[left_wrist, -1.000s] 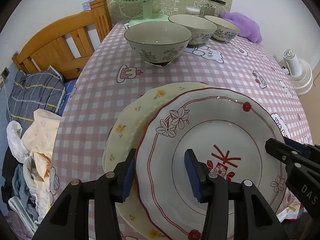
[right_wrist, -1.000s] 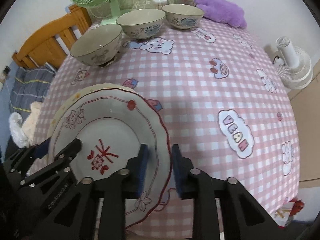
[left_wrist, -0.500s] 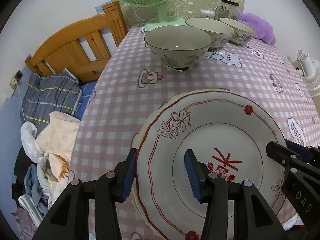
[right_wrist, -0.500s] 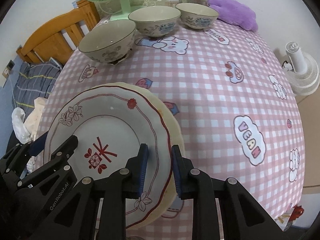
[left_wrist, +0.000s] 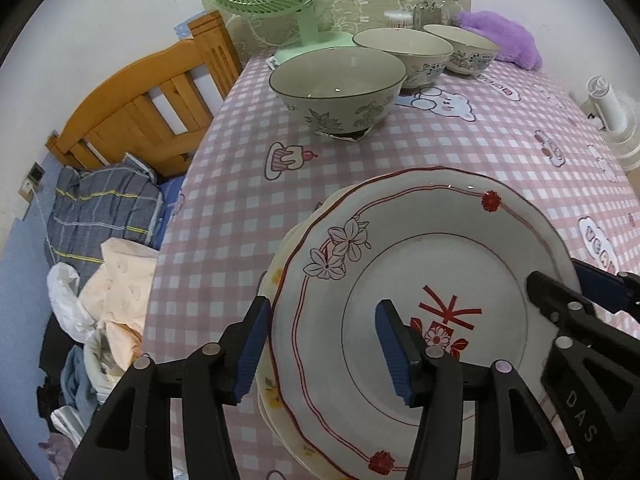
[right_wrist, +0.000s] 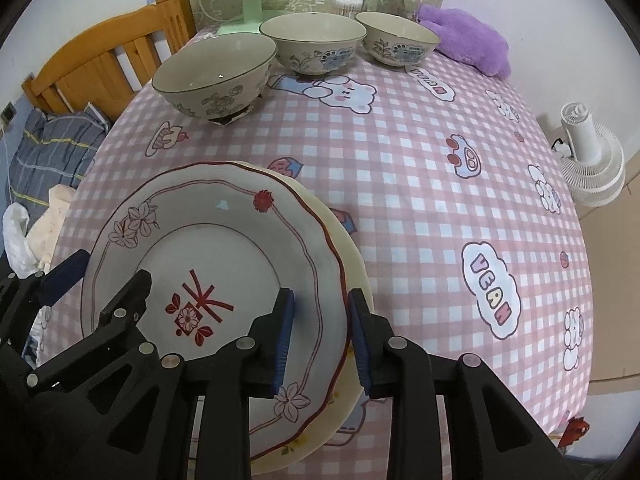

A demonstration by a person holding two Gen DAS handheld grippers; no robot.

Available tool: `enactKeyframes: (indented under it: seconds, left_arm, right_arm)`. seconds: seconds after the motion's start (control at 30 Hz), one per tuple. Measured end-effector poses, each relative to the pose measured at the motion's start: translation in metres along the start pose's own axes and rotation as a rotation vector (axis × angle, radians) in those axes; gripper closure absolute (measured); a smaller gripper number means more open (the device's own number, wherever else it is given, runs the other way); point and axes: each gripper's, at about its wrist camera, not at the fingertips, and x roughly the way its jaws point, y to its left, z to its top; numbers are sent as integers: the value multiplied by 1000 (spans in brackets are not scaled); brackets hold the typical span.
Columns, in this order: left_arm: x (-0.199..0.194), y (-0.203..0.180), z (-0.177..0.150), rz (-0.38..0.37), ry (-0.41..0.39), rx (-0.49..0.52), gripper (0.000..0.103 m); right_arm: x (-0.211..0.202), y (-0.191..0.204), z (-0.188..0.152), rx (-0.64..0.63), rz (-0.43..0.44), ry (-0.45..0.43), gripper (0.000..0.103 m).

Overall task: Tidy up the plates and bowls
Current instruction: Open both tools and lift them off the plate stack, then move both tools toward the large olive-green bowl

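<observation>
Straddling opposite rims of the red-trimmed plate (left_wrist: 432, 280), both tongs are spreading, their pads clear of it. The left tongs (left_wrist: 324, 354) bracket its left edge, the right tongs (right_wrist: 320, 338) its right edge. It lies on a cream plate (right_wrist: 356, 276) on the pink checked worktop (right_wrist: 420, 184). Three bowls (right_wrist: 216, 72) stand near the far edge.

"VEAN" is printed in cloud shapes on the pink checked tablecloth (right_wrist: 420, 184), right of centre and upper right; "DAS" marks the right gripper (left_wrist: 582, 292), lower right of the left wrist view.
</observation>
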Motion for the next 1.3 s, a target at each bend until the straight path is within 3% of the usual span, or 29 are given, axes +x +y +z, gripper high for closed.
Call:
enactKeyframes:
  seconds: [0.07,0.2,0.23,0.27,0.3,0.47,0.7,1.13,1.3]
  left_arm:
    - [-2,1,0,-39,5,-4,40]
    - [-1,7,0,-74,9,-1,27]
    - [-2,8,1,-77,4,-1,27]
    - [-4,10,2,-79,-1,-5,27]
    - [-7,11,3,-89,-6,-7,25]
    - [-28,14,20,-144,-62,-14,19]
    - [-32,28,54,-105,-108,-123,19]
    - [13,47,147,24,-154,-217,23]
    - [51,48,167,9,-115,-252,31]
  right_arm:
    - [0,-1,0,8,18,6,62]
    - [-11,-4,1,39,38,-24,59]
    - [-15,-4,2,48,56,-39,54]
    - [-18,-5,2,51,68,-48,39]
    - [-23,-4,3,54,75,-64,32]
    - [-42,5,17,34,102,-103,30]
    - [-54,15,56,-13,140,-178,30]
    - [-13,29,165,-2,186,-217,30]
    - [20,33,193,26,184,-195,33]
